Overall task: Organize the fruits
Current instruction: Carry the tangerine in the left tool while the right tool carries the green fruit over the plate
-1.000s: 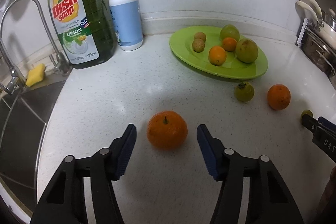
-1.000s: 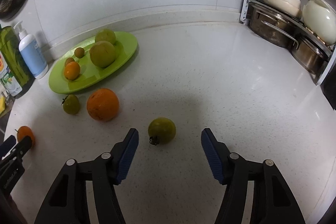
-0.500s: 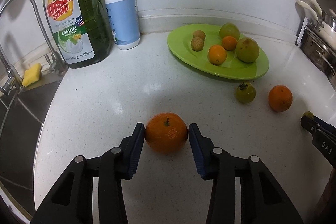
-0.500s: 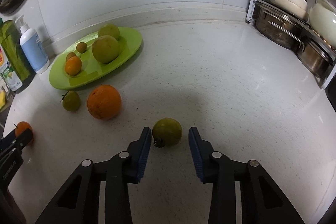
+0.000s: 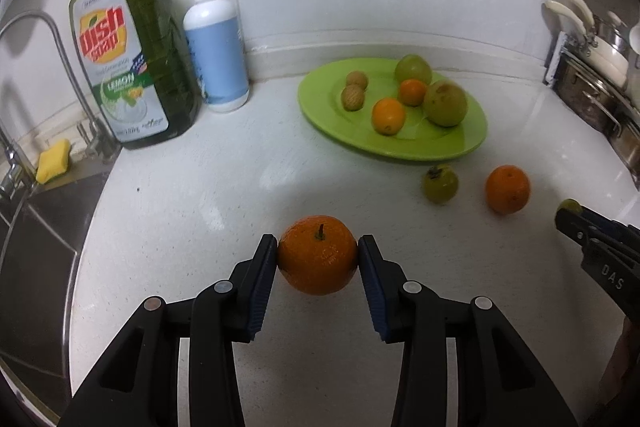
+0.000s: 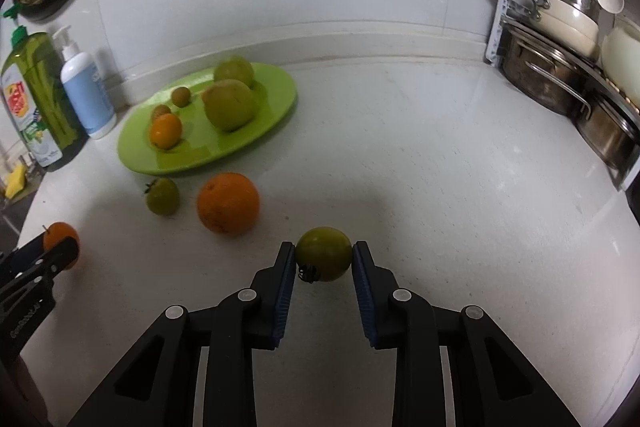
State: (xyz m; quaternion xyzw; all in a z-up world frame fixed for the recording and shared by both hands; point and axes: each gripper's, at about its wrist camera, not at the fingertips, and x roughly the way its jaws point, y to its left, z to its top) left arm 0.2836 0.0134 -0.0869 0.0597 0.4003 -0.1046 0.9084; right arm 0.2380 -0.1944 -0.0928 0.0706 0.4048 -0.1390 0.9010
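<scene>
Both tools grip fruit on the surface (image 5: 200, 227)

Left tool (image 5: 317, 259) clamps the orange (image 5: 317, 254); right tool (image 6: 323, 261), jaws just closed, clamps the green tomato (image 6: 323, 253); green plate (image 5: 460, 143) sits beyond.

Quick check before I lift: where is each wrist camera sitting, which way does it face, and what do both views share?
Left wrist: behind the left gripper, angled down over the counter toward the sink side; jaws shut on the tangerine.
Right wrist: behind the right gripper, angled down toward the pot rack side; jaws shut on the green tomato.
Shared: the green plate, loose orange, both soap bottles; each sees the other gripper at its edge.
</scene>
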